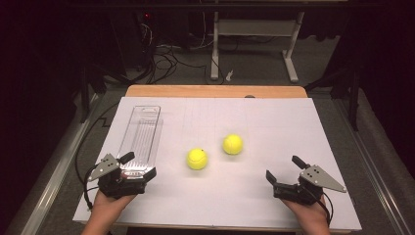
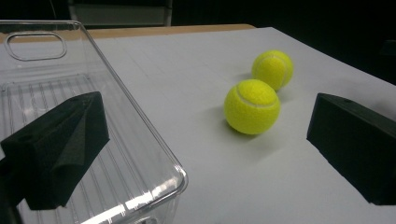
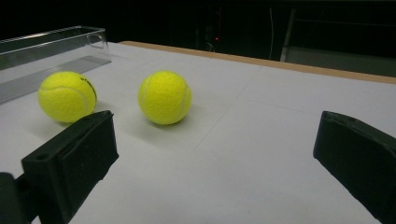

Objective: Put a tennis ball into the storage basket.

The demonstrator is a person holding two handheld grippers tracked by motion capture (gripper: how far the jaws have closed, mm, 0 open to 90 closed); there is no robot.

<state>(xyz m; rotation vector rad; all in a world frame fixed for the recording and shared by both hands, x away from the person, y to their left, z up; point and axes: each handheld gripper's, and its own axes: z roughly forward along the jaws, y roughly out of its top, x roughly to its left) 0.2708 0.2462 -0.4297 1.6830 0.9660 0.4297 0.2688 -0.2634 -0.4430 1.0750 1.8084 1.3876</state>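
From the high view the left gripper (image 1: 131,165) sits by the clear tray (image 1: 142,129), jaws wide and empty, and should swing squarely onto the nearer tennis ball (image 1: 196,158); its own view shows that ball (image 2: 252,106) ahead, while the right gripper (image 3: 215,154), also spread empty, faces the other ball (image 3: 164,97).

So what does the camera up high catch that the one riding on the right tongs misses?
High view alone: both hands, the left tongs and right tongs from outside, the whole length of the clear tray, and the floor with cables and a table frame behind. Right gripper view alone: a close look along its own open black jaws. Shared: both tennis balls, nearer and farther, the tray and the white table.
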